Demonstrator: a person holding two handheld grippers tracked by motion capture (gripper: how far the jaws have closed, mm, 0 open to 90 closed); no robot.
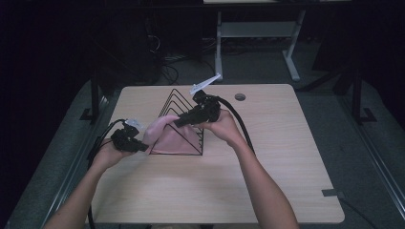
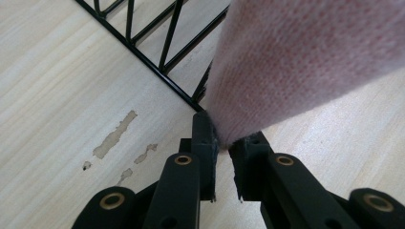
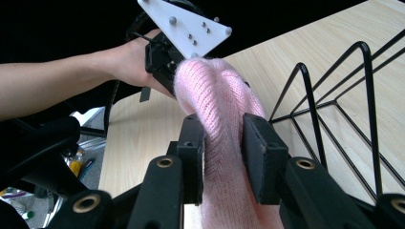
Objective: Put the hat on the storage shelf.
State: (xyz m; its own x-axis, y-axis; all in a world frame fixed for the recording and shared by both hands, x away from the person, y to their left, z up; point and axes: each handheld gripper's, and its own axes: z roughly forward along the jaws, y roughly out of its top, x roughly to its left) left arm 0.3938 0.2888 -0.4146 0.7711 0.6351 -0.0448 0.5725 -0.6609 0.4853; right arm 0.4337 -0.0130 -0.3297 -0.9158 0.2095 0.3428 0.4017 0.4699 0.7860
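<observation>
Stretching between the two grippers near the middle of the high view is a pink knitted cloth (image 1: 168, 136), draped against the front of a black wire rack (image 1: 184, 107) that stands on the table (image 1: 267, 157). The left gripper (image 1: 136, 144), at the left of that view, has its jaws closed narrowly on one tip of the cloth; in the left gripper view the knit bunches to a point between them. The right gripper (image 1: 179, 122), just above and right of it, has its jaws clamped on a thick fold, which bulges up between the pads in the right gripper view.

The cloth looks soft, light and limp, with a fuzzy rib that should give good friction but may snag on the wire. It will sag wherever it is unsupported, so holding it at edges or corners, well apart, seems the best way to keep it spread.
</observation>
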